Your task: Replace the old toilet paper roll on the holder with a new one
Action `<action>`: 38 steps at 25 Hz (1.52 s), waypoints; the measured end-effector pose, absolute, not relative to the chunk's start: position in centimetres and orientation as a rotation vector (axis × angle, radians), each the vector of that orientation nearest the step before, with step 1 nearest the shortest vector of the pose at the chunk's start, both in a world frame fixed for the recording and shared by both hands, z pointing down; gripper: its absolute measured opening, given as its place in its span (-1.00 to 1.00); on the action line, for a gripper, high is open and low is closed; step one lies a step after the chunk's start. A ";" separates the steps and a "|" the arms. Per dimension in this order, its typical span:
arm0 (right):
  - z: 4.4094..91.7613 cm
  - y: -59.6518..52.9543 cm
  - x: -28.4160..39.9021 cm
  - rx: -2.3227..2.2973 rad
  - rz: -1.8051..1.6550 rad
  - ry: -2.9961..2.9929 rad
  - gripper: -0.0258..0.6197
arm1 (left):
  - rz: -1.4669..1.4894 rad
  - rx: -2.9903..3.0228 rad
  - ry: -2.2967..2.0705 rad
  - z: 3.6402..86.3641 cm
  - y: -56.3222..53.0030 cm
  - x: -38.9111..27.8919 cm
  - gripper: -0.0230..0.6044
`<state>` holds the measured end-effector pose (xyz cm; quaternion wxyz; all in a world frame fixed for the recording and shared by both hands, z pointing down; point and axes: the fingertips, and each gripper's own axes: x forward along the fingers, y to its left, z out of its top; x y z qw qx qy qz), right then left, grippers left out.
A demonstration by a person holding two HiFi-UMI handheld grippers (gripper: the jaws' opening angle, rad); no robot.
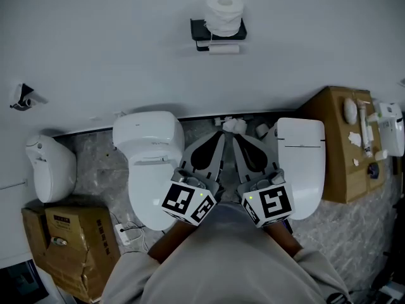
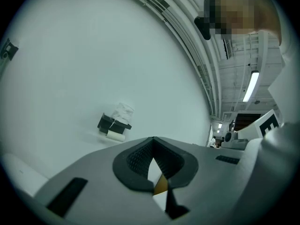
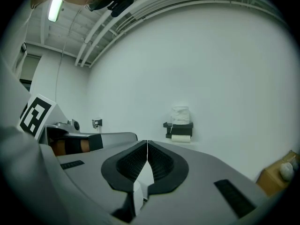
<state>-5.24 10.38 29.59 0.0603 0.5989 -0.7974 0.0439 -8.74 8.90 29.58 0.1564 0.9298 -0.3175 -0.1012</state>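
Nothing of the swap is done yet, as far as the views show. Nearest the person, the left gripper and right gripper are held side by side, well short of the holder. Each has its jaws pressed together with nothing between them.

Below the holder and nearer, two toilets stand on the floor; only the head view shows them, and the grippers paired above them.

Farthest, on the wall, the holder carries the thin old roll on its bar. The full new roll stands on the shelf above it. I judge that pulling off the old roll and fitting the new one are both left to do.

The gripper views add a level look. From the right gripper the holder sits ahead, just right of the closed tips. From the left gripper it lies off to the left of the tips.
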 end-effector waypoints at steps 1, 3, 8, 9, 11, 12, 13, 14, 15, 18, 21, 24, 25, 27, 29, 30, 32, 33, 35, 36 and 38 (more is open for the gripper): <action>29.3 9.6 -5.5 1.815 0.119 -2.412 -0.87 | -0.293 2.672 -0.894 29.3 8.2 -8.8 -0.92; 28.6 8.1 -6.1 1.821 0.091 -2.408 -0.87 | -0.306 2.693 -0.867 28.8 6.9 -8.9 -0.91; 27.8 5.2 -7.3 1.819 0.029 -2.393 -0.87 | -0.355 2.735 -0.856 27.6 4.5 -9.9 -0.92; 27.8 4.9 -7.5 1.815 0.023 -2.392 -0.87 | -0.360 2.733 -0.855 27.6 4.2 -10.1 -0.92; 27.6 4.2 -7.8 1.809 0.016 -2.389 -0.87 | -0.366 2.727 -0.854 27.7 3.4 -10.3 -0.92; 27.6 3.8 -7.9 1.808 0.013 -2.386 -0.87 | -0.368 2.725 -0.854 27.7 3.0 -10.4 -0.92; 27.6 3.4 -7.9 1.808 0.012 -2.383 -0.87 | -0.369 2.724 -0.854 27.6 2.6 -10.4 -0.91; 27.6 3.1 -7.9 1.809 0.013 -2.381 -0.87 | -0.370 2.724 -0.854 27.6 2.3 -10.4 -0.92; 27.6 2.8 -7.8 1.810 0.016 -2.378 -0.87 | -0.370 2.721 -0.852 27.6 2.0 -10.3 -0.91; 28.0 1.8 -7.4 1.813 0.025 -2.370 -0.87 | -0.370 2.685 -0.843 28.1 0.9 -9.9 -0.92; 28.6 0.5 -6.8 1.810 0.041 -2.370 -0.87 | -0.358 2.658 -0.859 28.8 -0.4 -9.4 -0.92; 29.0 -1.3 -5.9 1.801 0.065 -2.376 -0.87 | -0.334 2.668 -0.863 29.1 -2.2 -8.3 -0.92; 29.1 -1.8 -5.5 1.800 0.071 -2.375 -0.87 | -0.326 2.667 -0.866 29.1 -2.7 -7.9 -0.92; 29.2 -2.8 -4.8 1.799 0.078 -2.376 -0.87 | -0.311 2.658 -0.883 29.3 -3.9 -7.2 -0.92; 29.4 -3.9 -4.0 1.790 0.083 -2.377 -0.87 | -0.298 2.650 -0.884 29.5 -5.0 -6.2 -0.91; 29.5 -4.4 -3.4 1.786 0.088 -2.376 -0.87 | -0.291 2.645 -0.879 29.7 -5.5 -5.6 -0.92; 30.0 -5.4 -2.3 1.785 0.101 -2.368 -0.87 | -0.275 2.632 -0.868 30.1 -6.5 -4.4 -0.92; 30.2 -5.9 -1.6 1.788 0.110 -2.364 -0.87 | -0.268 2.627 -0.868 30.3 -7.0 -3.9 -0.91; 30.5 -7.0 -0.5 1.790 0.124 -2.365 -0.87 | -0.259 2.620 -0.879 30.7 -8.2 -2.8 -0.92; 30.6 -7.6 0.1 1.789 0.127 -2.370 -0.87 | -0.257 2.616 -0.887 30.8 -8.8 -2.3 -0.91; 30.7 -8.8 1.1 1.782 0.131 -2.383 -0.87 | -0.253 2.612 -0.897 30.9 -9.9 -1.2 -0.92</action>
